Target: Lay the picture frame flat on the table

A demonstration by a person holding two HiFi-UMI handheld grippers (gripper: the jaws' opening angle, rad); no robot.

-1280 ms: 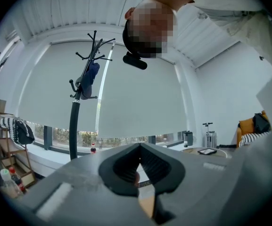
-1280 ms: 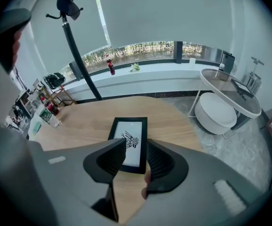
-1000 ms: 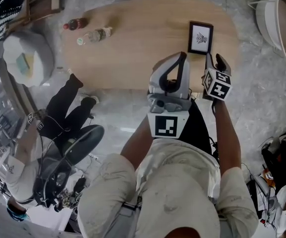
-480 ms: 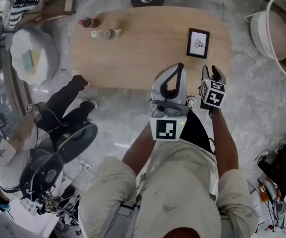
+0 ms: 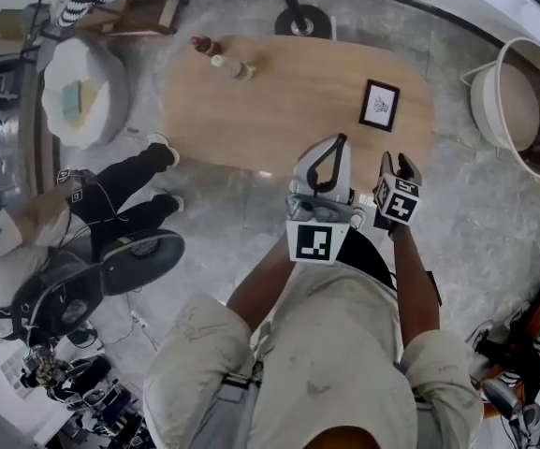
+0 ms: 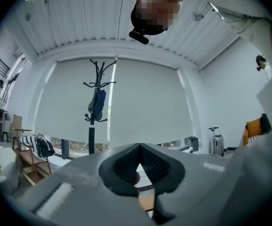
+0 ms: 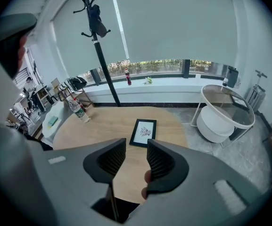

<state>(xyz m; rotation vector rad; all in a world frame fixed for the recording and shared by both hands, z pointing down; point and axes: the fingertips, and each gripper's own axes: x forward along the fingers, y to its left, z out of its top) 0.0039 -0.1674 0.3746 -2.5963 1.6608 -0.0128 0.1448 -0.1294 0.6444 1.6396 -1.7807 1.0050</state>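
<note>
Right tongs (image 5: 396,162) withdrawn from picture frame (image 5: 380,106) flat on table (image 5: 288,101), jaws apart, left tongs (image 5: 341,143) together

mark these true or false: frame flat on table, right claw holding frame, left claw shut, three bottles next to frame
1. The frame lies flat on the table. True.
2. The right claw grips the frame. False: its jaws are apart and empty, and it is held short of the frame.
3. The left claw is shut. True: its jaw tips meet with nothing between them.
4. Three bottles stand next to the frame. False: two bottles are on the table, at the end away from the frame.
</note>
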